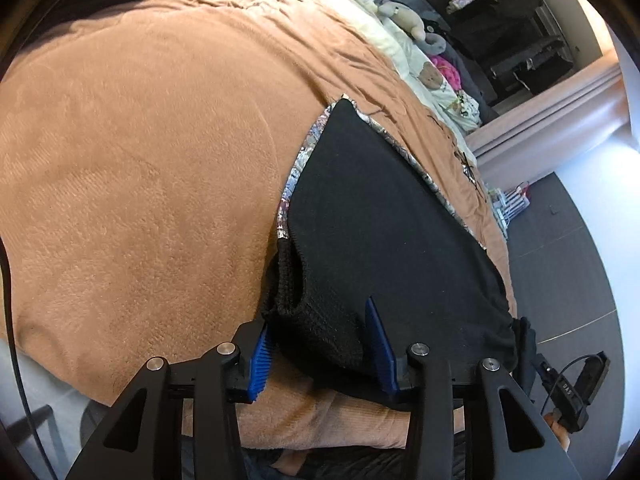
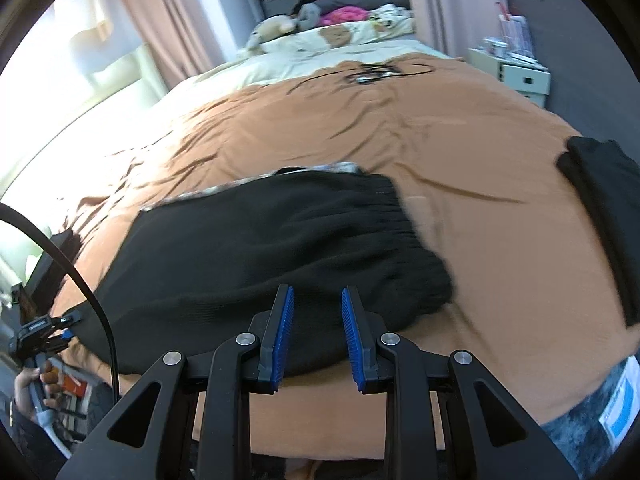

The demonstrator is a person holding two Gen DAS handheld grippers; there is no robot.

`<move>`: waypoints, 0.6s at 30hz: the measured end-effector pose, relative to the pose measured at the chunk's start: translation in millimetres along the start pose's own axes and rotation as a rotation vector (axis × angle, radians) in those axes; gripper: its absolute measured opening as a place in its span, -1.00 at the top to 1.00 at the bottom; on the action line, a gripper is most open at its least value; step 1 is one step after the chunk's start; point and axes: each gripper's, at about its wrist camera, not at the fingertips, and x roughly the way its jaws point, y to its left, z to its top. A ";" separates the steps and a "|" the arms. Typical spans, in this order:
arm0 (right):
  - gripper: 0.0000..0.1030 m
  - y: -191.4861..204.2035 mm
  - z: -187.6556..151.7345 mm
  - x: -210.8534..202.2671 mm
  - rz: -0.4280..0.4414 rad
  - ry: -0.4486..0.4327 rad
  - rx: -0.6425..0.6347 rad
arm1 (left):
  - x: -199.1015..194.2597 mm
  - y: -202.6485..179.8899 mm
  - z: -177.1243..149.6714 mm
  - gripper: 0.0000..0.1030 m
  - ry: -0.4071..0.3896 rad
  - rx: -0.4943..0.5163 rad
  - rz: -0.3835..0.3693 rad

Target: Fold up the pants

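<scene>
Black knit pants [image 1: 384, 216] lie folded on an orange-brown blanket [image 1: 132, 168], near its front edge. My left gripper [image 1: 318, 316] is open. Its blue pads [image 1: 258, 360] stand on either side of the ribbed end of the pants without pinching it. In the right wrist view the same pants [image 2: 260, 240] spread across the middle. My right gripper [image 2: 317, 290] hovers over their near edge, its pads [image 2: 280, 340] apart and nothing squeezed between them. A hand holds the left gripper [image 2: 40, 332] at the lower left.
A patterned cloth [image 1: 298, 160] peeks out from under the pants. Another folded black garment [image 2: 600, 220] lies at the right of the blanket. A black cable [image 2: 372, 72] lies farther up, with plush toys [image 2: 280, 24] and pillows beyond. A white nightstand [image 2: 516, 74] stands beside the bed.
</scene>
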 end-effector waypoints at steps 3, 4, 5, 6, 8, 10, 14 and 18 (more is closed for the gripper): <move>0.56 8.9 1.4 10.8 0.035 0.017 -0.025 | -3.7 3.4 2.2 0.13 -0.017 -0.005 -0.007; 0.56 14.1 0.5 16.0 0.043 0.025 -0.036 | -3.9 3.6 3.2 0.13 -0.016 0.000 -0.005; 0.56 20.8 -0.6 20.3 0.053 0.035 -0.049 | -3.4 4.0 3.4 0.13 -0.011 0.002 -0.007; 0.56 26.7 -1.0 23.8 0.060 0.042 -0.059 | -1.8 4.9 3.4 0.13 -0.004 -0.001 -0.007; 0.56 36.6 -1.9 31.4 0.076 0.054 -0.064 | 1.4 6.6 3.2 0.13 0.008 -0.007 -0.002; 0.56 46.3 -1.4 37.9 0.103 0.068 -0.059 | 3.6 7.8 2.4 0.13 0.007 -0.011 -0.013; 0.56 67.8 6.2 56.2 0.156 0.099 -0.061 | 3.3 8.1 3.0 0.13 0.008 -0.027 -0.046; 0.56 78.9 10.6 81.2 0.160 0.148 -0.068 | -1.2 10.5 -3.1 0.13 0.023 -0.098 -0.121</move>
